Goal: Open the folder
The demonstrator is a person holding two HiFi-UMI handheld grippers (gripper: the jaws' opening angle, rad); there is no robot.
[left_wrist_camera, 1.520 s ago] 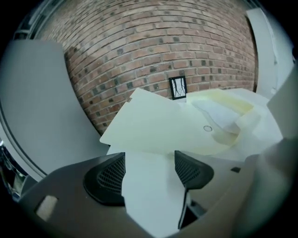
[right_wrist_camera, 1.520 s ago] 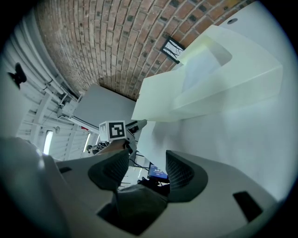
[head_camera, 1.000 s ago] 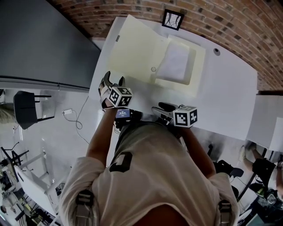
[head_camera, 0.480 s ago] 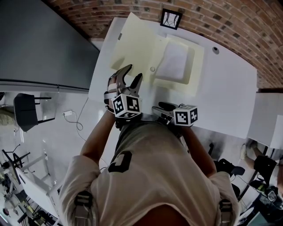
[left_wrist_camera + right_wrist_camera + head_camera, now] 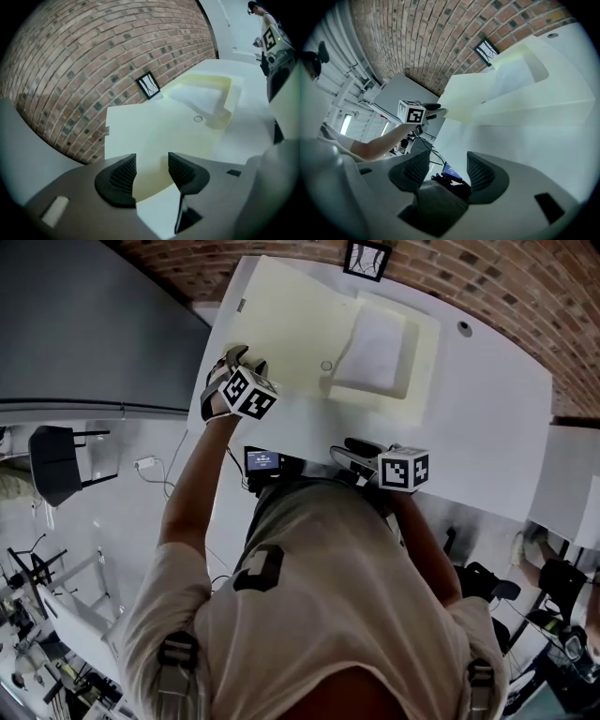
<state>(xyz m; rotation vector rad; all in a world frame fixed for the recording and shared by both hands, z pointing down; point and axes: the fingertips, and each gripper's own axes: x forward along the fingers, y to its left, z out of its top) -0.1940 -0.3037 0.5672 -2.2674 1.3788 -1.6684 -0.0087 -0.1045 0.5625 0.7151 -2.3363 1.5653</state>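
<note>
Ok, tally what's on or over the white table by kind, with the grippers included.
Pale yellow folder: 1
Black-framed card at the wall edge: 1
Grippers: 2 (left gripper, right gripper)
Total: 4

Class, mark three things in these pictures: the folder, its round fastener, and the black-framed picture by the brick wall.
folder [image 5: 281,320], head view, on its wide left flap.
round fastener [image 5: 326,365], head view, on its centre.
black-framed picture [image 5: 367,257], head view, on the pale middle inside the frame.
</note>
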